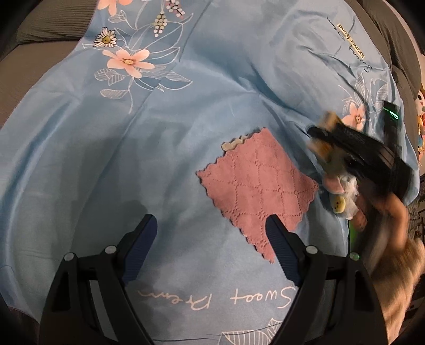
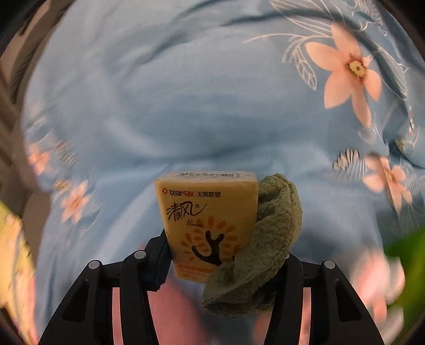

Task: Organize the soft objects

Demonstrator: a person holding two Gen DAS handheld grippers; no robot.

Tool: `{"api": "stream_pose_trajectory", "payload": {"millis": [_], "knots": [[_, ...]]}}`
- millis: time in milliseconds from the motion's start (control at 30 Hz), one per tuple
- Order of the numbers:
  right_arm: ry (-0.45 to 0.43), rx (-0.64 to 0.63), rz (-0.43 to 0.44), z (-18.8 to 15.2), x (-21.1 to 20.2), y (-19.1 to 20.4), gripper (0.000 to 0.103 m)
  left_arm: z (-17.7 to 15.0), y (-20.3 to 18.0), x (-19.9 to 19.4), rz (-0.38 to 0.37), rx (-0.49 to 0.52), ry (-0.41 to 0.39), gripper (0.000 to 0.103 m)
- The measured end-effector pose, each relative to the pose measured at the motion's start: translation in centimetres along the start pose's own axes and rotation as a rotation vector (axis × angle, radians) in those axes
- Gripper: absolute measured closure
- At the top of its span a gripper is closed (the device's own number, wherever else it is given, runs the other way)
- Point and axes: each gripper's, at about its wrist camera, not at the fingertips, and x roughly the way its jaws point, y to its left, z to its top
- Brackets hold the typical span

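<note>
My right gripper (image 2: 223, 249) is shut on an orange tissue pack (image 2: 209, 212), held upright, with a green terry cloth (image 2: 268, 238) bunched against its right side and hiding the right finger. Seen from the left wrist, the right gripper (image 1: 318, 135) is blurred above the quilt at the right, carried by a person's hand (image 1: 393, 238). A pink quilted cloth (image 1: 255, 183) lies flat on the blue flowered quilt (image 1: 106, 164). My left gripper (image 1: 209, 220) hovers open over the quilt, its right fingertip (image 1: 273, 228) over the pink cloth's near corner, nothing between the fingers.
Small soft toys, one pink and one yellow (image 1: 337, 201), lie just right of the pink cloth under the right gripper. Grey bedding (image 1: 53, 24) borders the quilt at the upper left. A colourful plush (image 1: 421, 111) shows at the far right edge. Blurred green (image 2: 409, 254) and yellow (image 2: 10, 238) shapes flank the right wrist view.
</note>
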Motion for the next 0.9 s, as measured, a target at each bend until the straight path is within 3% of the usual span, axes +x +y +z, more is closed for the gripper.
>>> {"api": "stream_pose_trajectory", "payload": {"millis": [100, 267, 333, 367, 433, 500, 633, 733, 900], "knots": [[0.086, -0.051, 0.058, -2.9, -2.8, 0.8, 0.049, -0.1, 0.1, -0.3, 0.006, -0.002, -0.004, 0.020], [0.245, -0.077, 0.044, -9.3, -3.6, 2.9, 0.049, -0.4, 0.0, -0.7, 0.016, 0.006, -0.019, 0.020], [0.290, -0.080, 0.041, -11.0, -3.6, 2.6, 0.042, -0.6, -0.2, -0.6, 0.020, 0.016, -0.019, 0.020], [0.284, -0.078, 0.036, -11.3, -4.0, 2.3, 0.039, -0.6, -0.2, -0.6, 0.022, 0.019, -0.018, 0.020], [0.247, -0.047, 0.049, -11.9, -5.3, 2.0, 0.021, -0.8, -0.4, -0.4, 0.032, 0.027, -0.018, 0.020], [0.189, -0.007, 0.087, -12.4, -7.7, 0.9, 0.017, -1.1, -0.7, -0.3, 0.042, 0.035, -0.021, 0.020], [0.077, 0.064, 0.100, -12.7, -11.0, -1.0, 0.017, -1.7, -2.0, -0.2, -0.001, 0.066, -0.031, 0.020], [0.025, 0.128, 0.113, -12.3, -11.0, -2.2, 0.017, -2.5, -4.9, -0.1, -0.033, 0.145, -0.039, 0.020], [0.024, 0.214, 0.134, -12.4, -9.3, -4.1, 0.025, -4.7, -9.6, 0.4, -0.123, 0.311, -0.060, 0.022]]}}
